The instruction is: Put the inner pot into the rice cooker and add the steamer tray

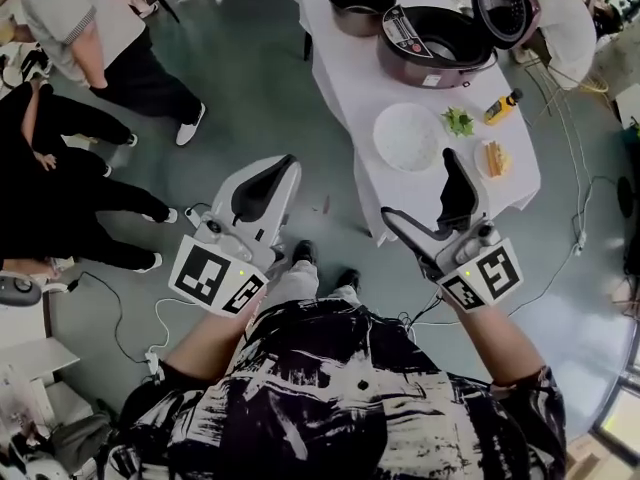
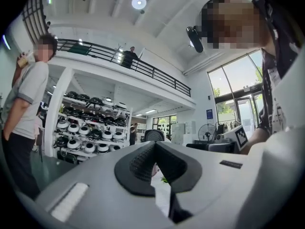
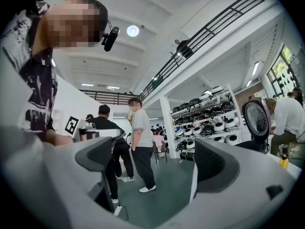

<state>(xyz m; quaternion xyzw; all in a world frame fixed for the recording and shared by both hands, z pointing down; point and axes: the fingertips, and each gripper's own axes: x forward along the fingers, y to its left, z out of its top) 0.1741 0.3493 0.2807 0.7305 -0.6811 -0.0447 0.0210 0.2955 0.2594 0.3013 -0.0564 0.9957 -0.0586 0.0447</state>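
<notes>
On a white-clothed table [image 1: 345, 78] at the upper right stands the dark-red rice cooker [image 1: 435, 43], its lid [image 1: 505, 3] raised and its well empty. The dark inner pot [image 1: 360, 6] sits on the cloth just left of it. A white round steamer tray [image 1: 407, 136] lies nearer me. My right gripper [image 1: 420, 183] hovers at the table's near edge, open and empty, one finger over the cloth beside the tray. My left gripper [image 1: 262, 183] is over the floor to the left of the table, shut on nothing. Its pads [image 2: 143, 163] meet in the left gripper view. The right gripper [image 3: 155, 156] frames only floor.
Greens [image 1: 459, 121], a small plate of food [image 1: 493, 158] and a yellow bottle [image 1: 502, 106] lie right of the tray. Several people [image 1: 110, 38] stand on the floor at the left. Cables [image 1: 110, 308] trail over the floor. Another person [image 1: 570, 18] is beyond the table.
</notes>
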